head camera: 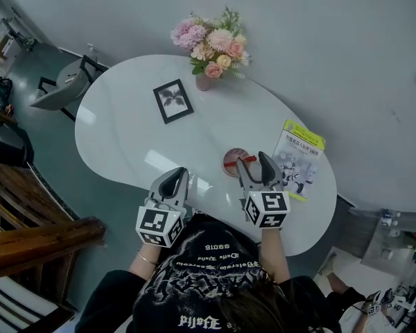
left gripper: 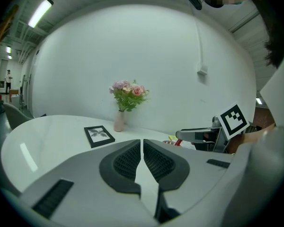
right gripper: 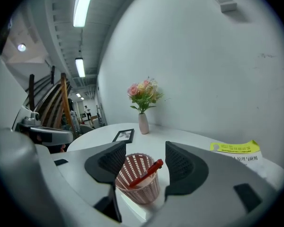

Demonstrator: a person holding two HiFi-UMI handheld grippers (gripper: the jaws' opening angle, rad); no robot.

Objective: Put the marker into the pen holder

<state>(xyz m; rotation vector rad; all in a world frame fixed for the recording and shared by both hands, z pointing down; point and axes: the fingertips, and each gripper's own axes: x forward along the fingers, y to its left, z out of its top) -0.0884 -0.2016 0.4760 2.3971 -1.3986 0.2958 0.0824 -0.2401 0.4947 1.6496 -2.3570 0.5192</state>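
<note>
Now the one red marker (right gripper: 145,172) leans inside the single mesh pen holder (right gripper: 136,189) on the white counter (head camera: 125,141), with the right claw (right gripper: 145,148) released, its jaws spread wide to either side of the holder. The left claw (left gripper: 142,144) is clenched on nothing. Beyond stand one picture frame (head camera: 172,100), one flower vase (head camera: 204,81) and one booklet (head camera: 298,155).

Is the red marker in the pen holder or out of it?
In. The marker leans inside the mesh pen holder, tip above the rim.
</note>
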